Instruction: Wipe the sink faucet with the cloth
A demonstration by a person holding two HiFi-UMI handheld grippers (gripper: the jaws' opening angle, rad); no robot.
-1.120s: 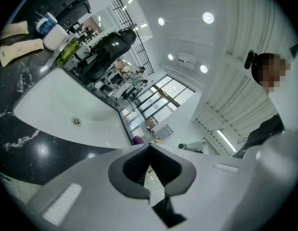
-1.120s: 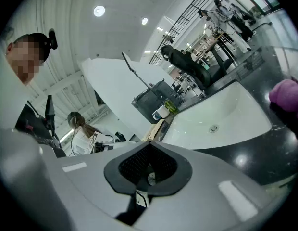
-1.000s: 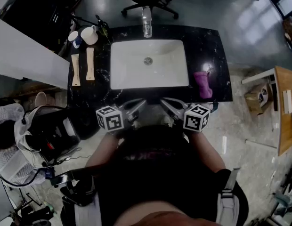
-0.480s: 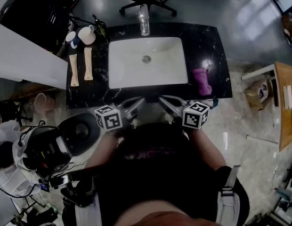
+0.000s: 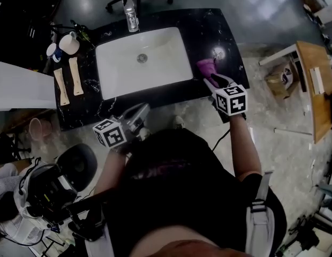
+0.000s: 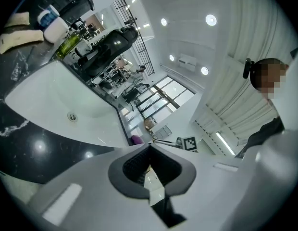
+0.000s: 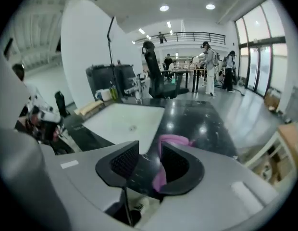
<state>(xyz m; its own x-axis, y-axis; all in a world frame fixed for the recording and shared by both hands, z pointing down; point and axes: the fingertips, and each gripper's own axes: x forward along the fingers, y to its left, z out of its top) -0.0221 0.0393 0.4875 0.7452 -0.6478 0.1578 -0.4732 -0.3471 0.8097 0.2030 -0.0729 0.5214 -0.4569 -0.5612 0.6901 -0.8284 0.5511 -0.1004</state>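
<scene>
My right gripper (image 7: 150,154), jaws just spread apart, has the pink cloth (image 7: 172,140) loose between them on the black counter (image 5: 225,31) right of the sink (image 5: 166,63), so I should settle lower and pinch a thick fold; left gripper (image 6: 149,150) closed on nothing.

The crumpled fabric cloth (image 5: 206,65) is magenta-pink; the glossy stone worktop (image 5: 209,31) is black with thin white veins. The rectangular ceramic sink basin (image 5: 158,73) is plain white, and the metal faucet (image 5: 131,14) is silvery chrome.
</scene>
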